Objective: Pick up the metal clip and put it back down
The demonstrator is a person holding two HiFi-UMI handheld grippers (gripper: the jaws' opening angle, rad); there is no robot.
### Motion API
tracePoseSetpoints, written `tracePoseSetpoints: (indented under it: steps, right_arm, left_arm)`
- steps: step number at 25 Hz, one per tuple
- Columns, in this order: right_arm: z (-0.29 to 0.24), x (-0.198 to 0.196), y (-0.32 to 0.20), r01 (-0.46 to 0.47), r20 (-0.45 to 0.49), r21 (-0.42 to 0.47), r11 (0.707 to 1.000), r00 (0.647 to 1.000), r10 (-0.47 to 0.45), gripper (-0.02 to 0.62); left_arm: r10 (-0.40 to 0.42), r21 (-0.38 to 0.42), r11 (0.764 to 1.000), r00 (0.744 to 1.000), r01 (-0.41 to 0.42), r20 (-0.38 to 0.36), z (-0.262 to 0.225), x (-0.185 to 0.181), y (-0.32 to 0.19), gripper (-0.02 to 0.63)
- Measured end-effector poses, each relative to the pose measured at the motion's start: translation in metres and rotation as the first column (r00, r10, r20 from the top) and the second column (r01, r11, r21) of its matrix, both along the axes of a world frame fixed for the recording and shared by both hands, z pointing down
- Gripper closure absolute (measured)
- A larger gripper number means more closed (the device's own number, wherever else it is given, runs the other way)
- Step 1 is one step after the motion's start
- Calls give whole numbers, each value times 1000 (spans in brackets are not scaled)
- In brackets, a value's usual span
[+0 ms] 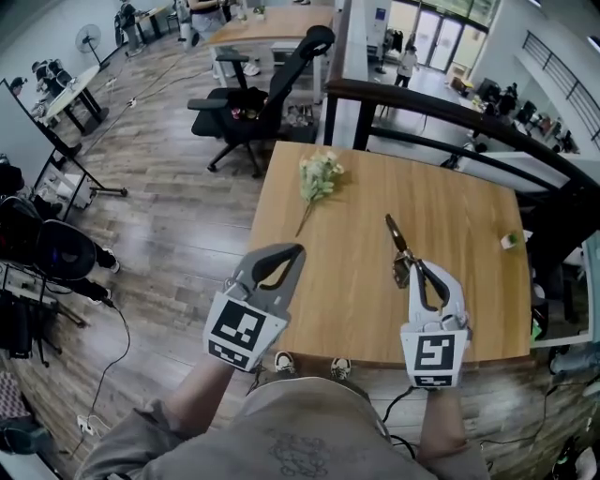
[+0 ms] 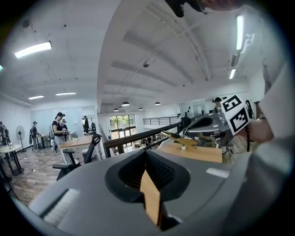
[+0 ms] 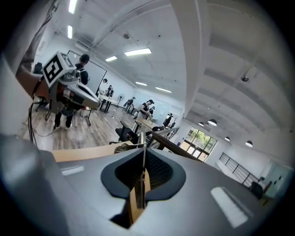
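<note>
The right hand-held gripper grips the metal clip above the table. The left hand-held gripper is clenched and empty. The next move is probably to lower the clip and release it.

Wood planking is running across the floor, where a black office chair is standing just behind a light wooden table and a dark railing is curving past its far side. Strip lights are glowing on the white ceiling, and daylight is coming through tall windows. A standing fan and another desk are sitting further back.
</note>
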State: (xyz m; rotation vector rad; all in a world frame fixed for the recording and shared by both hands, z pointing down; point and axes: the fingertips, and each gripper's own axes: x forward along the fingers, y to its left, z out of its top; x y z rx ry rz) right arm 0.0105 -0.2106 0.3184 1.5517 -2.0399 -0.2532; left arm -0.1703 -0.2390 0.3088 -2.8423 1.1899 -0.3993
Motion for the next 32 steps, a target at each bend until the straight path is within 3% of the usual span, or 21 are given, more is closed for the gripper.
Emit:
tracePoseSetpoints:
  steps: [6, 11, 15, 23, 32]
  right_arm:
    - [19, 10, -53, 29, -225, 7, 1000, 974, -26, 581]
    - [64, 18, -96, 54, -400, -28, 998, 914, -61, 581]
    - [106, 29, -131, 53, -496, -62, 997, 865, -77, 581]
    - [190, 43, -184, 64, -589, -147, 987, 796, -139, 580]
    - [286, 59, -224, 38, -606, -225, 974, 777, -170, 580]
  left_arm:
    - [18, 9, 1000, 999, -19, 40, 14, 25, -24, 606]
    - [6, 22, 1000, 995, -8, 99, 35, 40, -54, 606]
    - [4, -14, 1000, 993, -2, 115, 63, 45, -81, 606]
    - [14, -169, 985, 986, 15, 166, 146, 59, -121, 606]
    - [40, -312, 950, 981, 22, 192, 231, 84, -153, 606]
